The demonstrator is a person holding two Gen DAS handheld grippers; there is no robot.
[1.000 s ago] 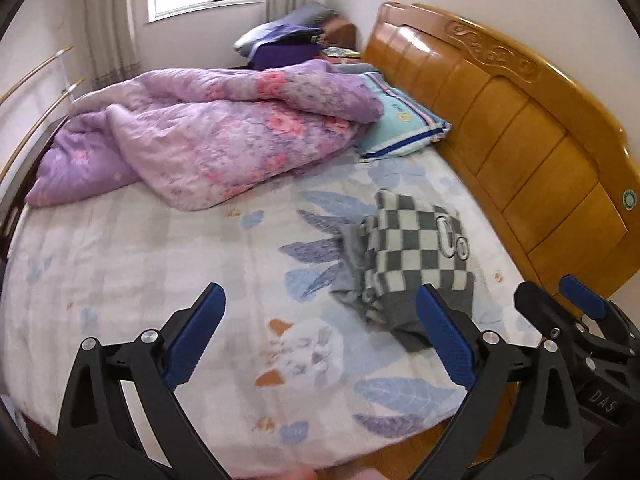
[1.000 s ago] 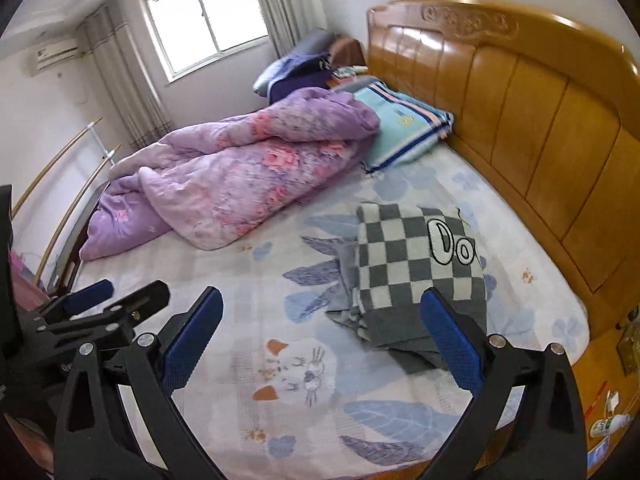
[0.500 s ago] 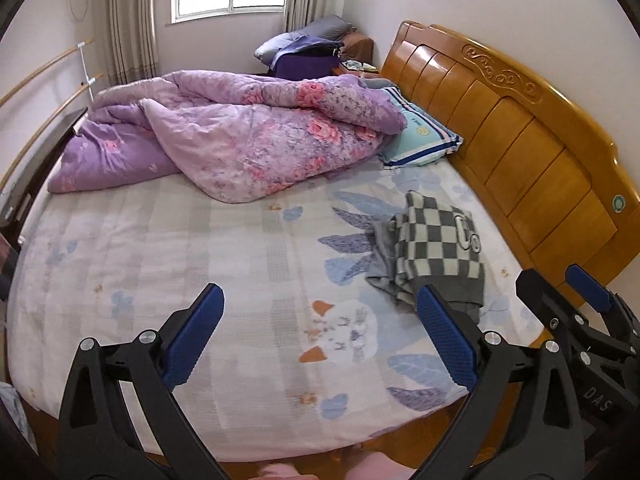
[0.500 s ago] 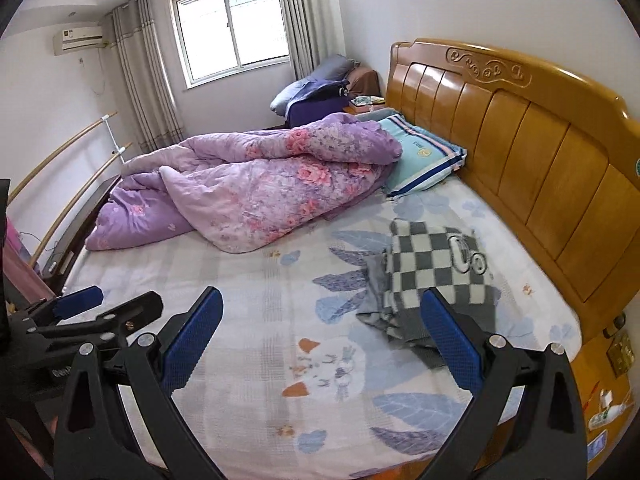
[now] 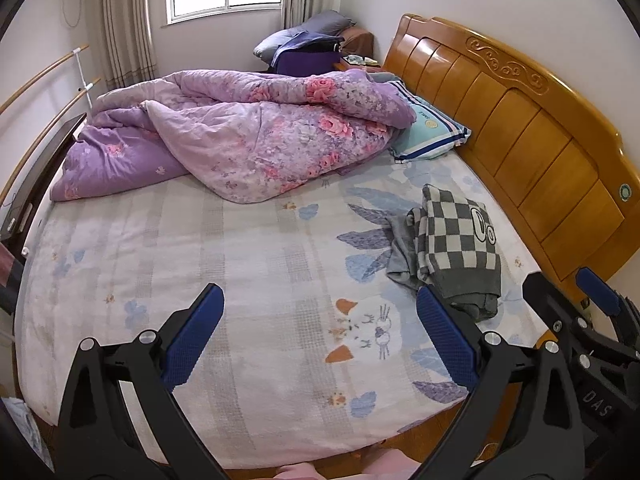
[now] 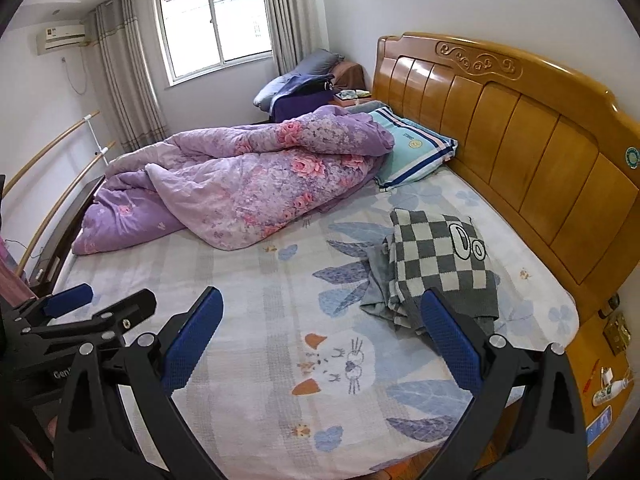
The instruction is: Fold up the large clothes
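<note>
A folded grey-and-white checked sweater (image 5: pixel 460 240) lies on the bed near the headboard, on top of a grey garment (image 5: pixel 400 248); it also shows in the right wrist view (image 6: pixel 436 256). My left gripper (image 5: pixel 320 340) is open and empty, held above the bed's near edge, well short of the sweater. My right gripper (image 6: pixel 320 340) is open and empty too, beside the left one. The right gripper shows at the right edge of the left wrist view (image 5: pixel 576 304), and the left gripper at the left edge of the right wrist view (image 6: pixel 100 304).
A crumpled purple floral quilt (image 5: pixel 248 136) covers the far half of the bed. A teal striped pillow (image 5: pixel 432 136) lies against the wooden headboard (image 5: pixel 540 136). The patterned sheet (image 5: pixel 200 256) is bare in the middle. A nightstand with small items (image 6: pixel 608 368) stands at right.
Both grippers have pulled back and up from the bed, so the sweater looks smaller and farther away. Both stay open. The sweater has not moved.
</note>
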